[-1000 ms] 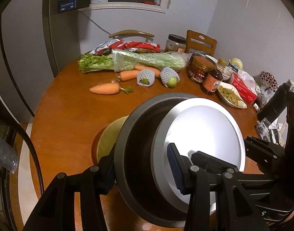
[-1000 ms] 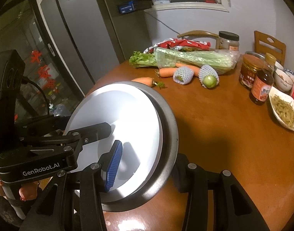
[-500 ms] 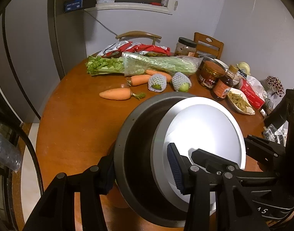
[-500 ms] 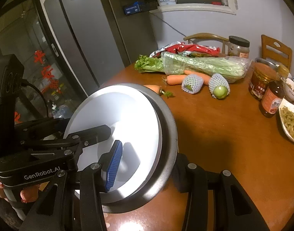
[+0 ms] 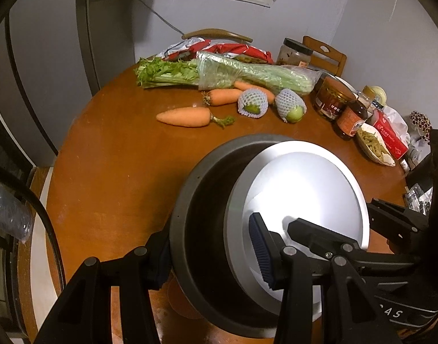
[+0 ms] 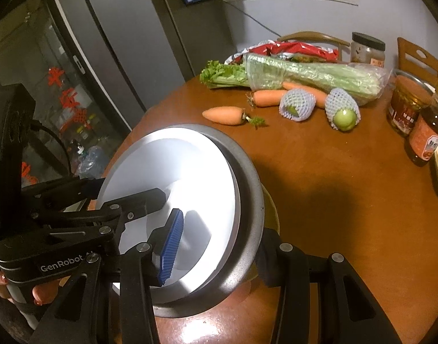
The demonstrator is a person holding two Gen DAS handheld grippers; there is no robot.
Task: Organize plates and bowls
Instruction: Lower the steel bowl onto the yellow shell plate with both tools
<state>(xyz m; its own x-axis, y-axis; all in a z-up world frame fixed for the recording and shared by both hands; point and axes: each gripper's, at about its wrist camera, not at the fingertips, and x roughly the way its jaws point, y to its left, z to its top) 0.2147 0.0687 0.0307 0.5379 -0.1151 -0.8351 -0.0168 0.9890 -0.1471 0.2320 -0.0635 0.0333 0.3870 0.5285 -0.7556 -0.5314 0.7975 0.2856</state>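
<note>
Round wooden table (image 5: 110, 177) stood in a dim kitchen, a grey refrigerator (image 6: 118, 46) beside it. Held above its near edge: one dark grey bowl (image 5: 207, 206) with a white plate (image 5: 305, 189) nested inside, the pair tilted. My left gripper (image 5: 213, 255) was clenched on the stack's rim, one blue pad (image 5: 260, 249) lying on the plate's face, the other finger outside the bowl's wall. My right gripper (image 6: 216, 246) clamped the opposite rim likewise, its blue pad (image 6: 171, 246) on the plate. A yellowish dish showed just under the stack in the right wrist view, mostly hidden. Further back on the table: bagged celery (image 5: 247, 71), three carrots (image 5: 184, 116), two net-wrapped green fruits (image 5: 290, 106), jars (image 5: 332, 97), a sauce bottle (image 5: 352, 117)
</note>
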